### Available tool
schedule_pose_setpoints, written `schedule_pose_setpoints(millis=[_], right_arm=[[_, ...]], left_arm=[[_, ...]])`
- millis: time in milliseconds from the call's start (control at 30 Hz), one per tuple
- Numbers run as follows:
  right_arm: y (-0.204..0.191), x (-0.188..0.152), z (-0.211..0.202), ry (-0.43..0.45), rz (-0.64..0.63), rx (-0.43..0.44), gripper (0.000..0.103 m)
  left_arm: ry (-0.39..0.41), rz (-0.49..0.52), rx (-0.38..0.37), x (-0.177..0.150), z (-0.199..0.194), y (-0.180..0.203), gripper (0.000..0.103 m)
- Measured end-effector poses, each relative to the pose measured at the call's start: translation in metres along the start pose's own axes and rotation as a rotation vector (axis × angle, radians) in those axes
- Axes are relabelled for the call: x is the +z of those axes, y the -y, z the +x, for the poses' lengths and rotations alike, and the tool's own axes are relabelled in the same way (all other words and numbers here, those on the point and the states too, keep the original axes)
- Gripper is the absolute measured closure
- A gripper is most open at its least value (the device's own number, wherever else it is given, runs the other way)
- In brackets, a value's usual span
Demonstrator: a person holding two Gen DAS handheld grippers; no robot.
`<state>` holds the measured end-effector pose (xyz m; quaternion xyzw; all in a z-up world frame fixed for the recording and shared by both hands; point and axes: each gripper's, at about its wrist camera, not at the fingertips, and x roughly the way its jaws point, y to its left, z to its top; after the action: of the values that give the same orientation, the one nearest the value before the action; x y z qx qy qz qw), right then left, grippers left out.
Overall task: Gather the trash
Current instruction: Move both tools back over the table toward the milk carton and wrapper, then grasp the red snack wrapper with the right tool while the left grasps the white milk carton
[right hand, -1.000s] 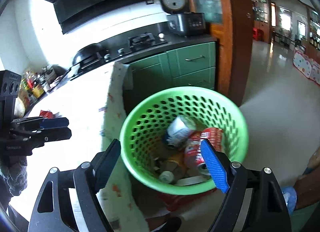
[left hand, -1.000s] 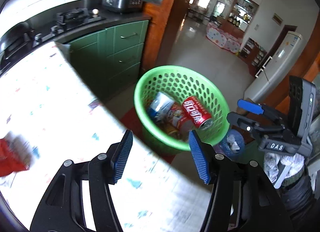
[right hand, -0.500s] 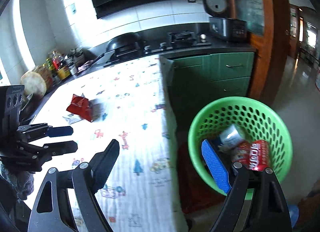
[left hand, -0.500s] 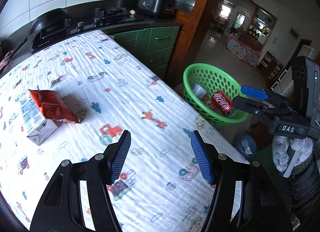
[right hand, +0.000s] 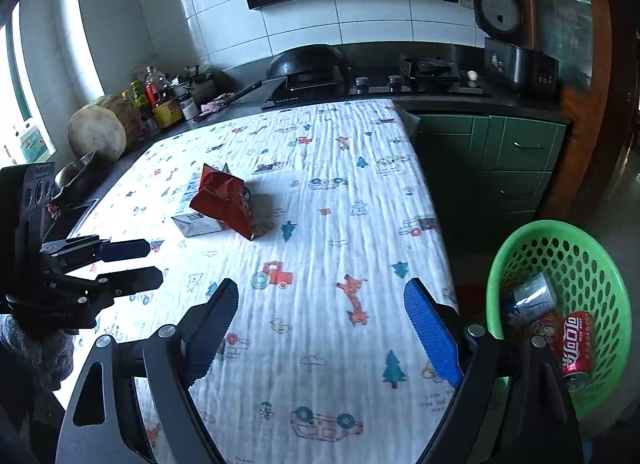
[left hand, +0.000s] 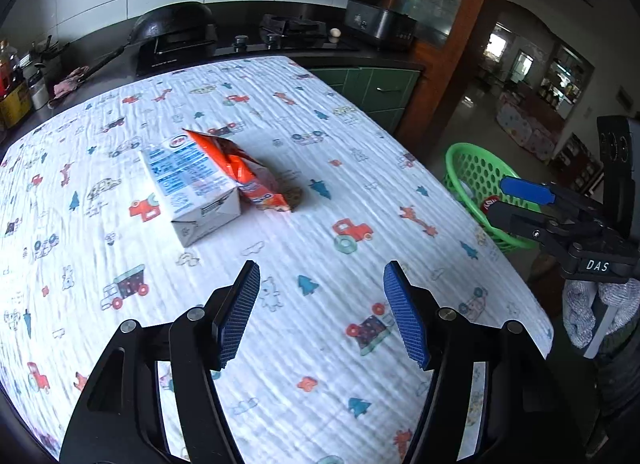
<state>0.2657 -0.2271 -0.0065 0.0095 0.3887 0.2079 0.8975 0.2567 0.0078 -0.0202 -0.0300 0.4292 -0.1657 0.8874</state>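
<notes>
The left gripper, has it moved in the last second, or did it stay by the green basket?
Yes. The left gripper has swung away from the green basket, now off at the right edge, and faces the milk carton on the table.

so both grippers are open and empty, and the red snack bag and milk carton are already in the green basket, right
Not quite. The red snack bag and milk carton lie on the table, as the left wrist view shows. Both grippers, left and right, are open and empty.

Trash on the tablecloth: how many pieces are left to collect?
2: a milk carton lying on its side mid-table, and a red snack bag leaning against its right side. Nothing else shows; something small could hide behind them.
</notes>
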Motion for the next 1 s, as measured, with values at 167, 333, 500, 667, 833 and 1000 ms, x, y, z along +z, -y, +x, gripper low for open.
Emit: schedule_pose_setpoints(millis=[167,333,500,667,833,1000], right_arm=[[-0.022,0.009,0.019,-0.021,-0.030,0.028,0.021],[-0.040,0.020,0.040,-0.044,-0.043,0.066,0.021],[-0.057,0.035,0.065,-0.077,-0.020,0.131,0.021],[-0.070,0.054,0.092,-0.105,0.019,0.194,0.021],[-0.077,0.070,0.123,-0.142,0.074,0.253,0.021],[-0.080,0.078,0.152,-0.174,0.100,0.265,0.021]], left_arm=[[0.004,-0.038,0.040,-0.004,-0.006,-0.030,0.037],[0.011,-0.071,0.076,-0.006,-0.013,-0.055,0.037],[0.024,-0.101,0.109,-0.009,-0.024,-0.077,0.037],[0.032,-0.139,0.133,-0.013,-0.032,-0.099,0.037],[0.028,-0.164,0.141,-0.015,-0.033,-0.113,0.037],[0.029,-0.173,0.145,-0.013,-0.033,-0.121,0.037]])
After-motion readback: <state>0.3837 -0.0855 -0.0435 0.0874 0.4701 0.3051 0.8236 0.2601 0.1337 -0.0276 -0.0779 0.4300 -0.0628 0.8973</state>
